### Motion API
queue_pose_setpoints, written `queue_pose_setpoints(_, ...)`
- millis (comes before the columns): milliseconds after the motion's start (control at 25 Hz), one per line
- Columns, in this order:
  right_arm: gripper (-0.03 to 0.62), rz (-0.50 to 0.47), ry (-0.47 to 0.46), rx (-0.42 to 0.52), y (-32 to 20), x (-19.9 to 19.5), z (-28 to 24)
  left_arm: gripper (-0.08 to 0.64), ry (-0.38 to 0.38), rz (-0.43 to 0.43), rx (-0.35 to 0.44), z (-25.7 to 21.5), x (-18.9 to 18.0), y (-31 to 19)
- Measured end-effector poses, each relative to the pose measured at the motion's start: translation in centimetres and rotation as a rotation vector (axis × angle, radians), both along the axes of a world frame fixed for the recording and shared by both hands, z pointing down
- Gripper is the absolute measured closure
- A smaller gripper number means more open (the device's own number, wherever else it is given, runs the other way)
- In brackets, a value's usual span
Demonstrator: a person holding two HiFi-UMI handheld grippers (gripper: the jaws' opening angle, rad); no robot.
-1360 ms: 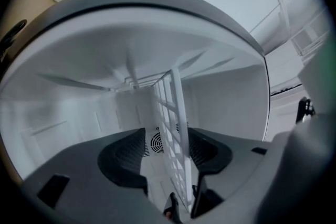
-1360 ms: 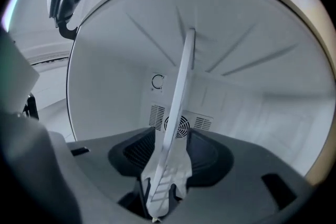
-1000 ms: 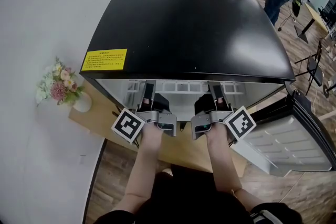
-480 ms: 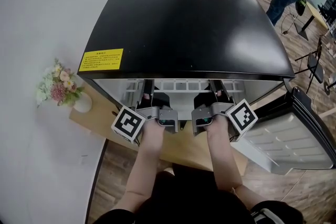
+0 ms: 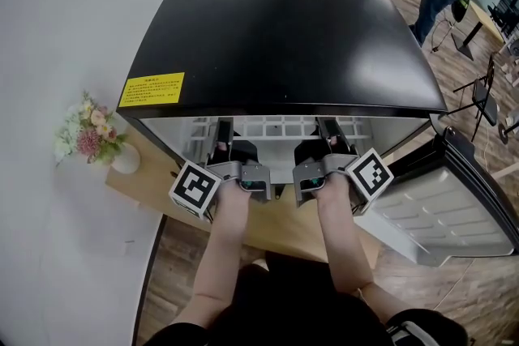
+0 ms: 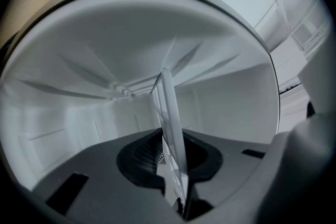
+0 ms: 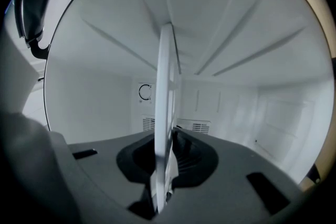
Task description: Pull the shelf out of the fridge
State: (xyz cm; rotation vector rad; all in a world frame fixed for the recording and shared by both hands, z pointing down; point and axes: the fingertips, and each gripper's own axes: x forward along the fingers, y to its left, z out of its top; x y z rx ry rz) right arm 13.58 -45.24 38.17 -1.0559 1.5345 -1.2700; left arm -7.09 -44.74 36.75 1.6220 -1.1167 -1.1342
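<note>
The left hand-held gripper [image 6: 172, 168] has its jaws drawn nearly together on the front edge of the white shelf [image 6: 169, 107], which runs edge-on straight ahead between them into the fridge [image 5: 284, 36]. Just to its right, the right hand-held gripper [image 7: 161, 165] has the same edge between its jaws, which are closing with the pads touching it. The shelf sits inside the white compartment ahead of both; the open door [image 5: 454, 215] hangs further right
</note>
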Motion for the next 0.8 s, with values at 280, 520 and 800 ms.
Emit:
queue_pose_setpoints(280, 0.572, 0.000, -0.028, -0.015, 0.3, 0.0, 0.1, 0.500, -0.003, 0.001, -0.017, 0.1, 0.0, 0.3)
queue_pose_setpoints(520, 0.572, 0.014, -0.034, -0.004, 0.7, 0.0, 0.0, 0.500, -0.009, 0.017, -0.013, 0.1, 0.0, 0.7)
queue_pose_setpoints(800, 0.572, 0.036, -0.037, -0.008, 1.3, 0.0, 0.0, 0.500, -0.010, 0.025, -0.022, 0.1, 0.0, 1.2)
